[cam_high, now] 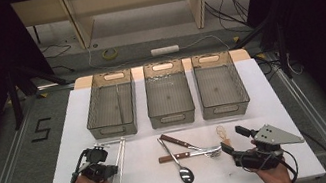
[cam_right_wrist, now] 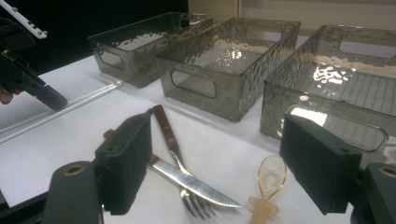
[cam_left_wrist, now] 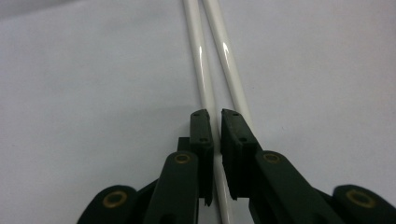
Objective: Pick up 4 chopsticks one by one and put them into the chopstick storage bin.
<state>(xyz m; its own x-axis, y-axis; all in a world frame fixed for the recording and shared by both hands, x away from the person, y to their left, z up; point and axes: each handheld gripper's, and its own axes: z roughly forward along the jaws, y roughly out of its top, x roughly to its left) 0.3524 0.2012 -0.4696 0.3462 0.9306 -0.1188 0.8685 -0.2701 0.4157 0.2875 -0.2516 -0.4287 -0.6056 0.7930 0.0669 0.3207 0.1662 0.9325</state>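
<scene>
Two long white sticks (cam_high: 120, 162) lie side by side at the table's left. My left gripper (cam_high: 113, 170) reaches down onto them. In the left gripper view its jaws (cam_left_wrist: 217, 116) stand almost together, with the left stick (cam_left_wrist: 201, 60) running between the pads and the right stick (cam_left_wrist: 227, 58) just outside. My right gripper (cam_high: 234, 139) hovers open at the right front, nothing between its fingers (cam_right_wrist: 219, 168). Ahead of it lie a wooden-handled knife (cam_right_wrist: 191, 182), a fork (cam_right_wrist: 170, 140) and a small clear amber spoon (cam_right_wrist: 271, 179).
Three clear grey bins (cam_high: 111, 105) (cam_high: 168, 95) (cam_high: 220, 86) stand in a row at the back of the white table (cam_high: 265, 104). A metal spoon (cam_high: 183, 171) lies at the middle front. Beyond the table, cables lie on the floor.
</scene>
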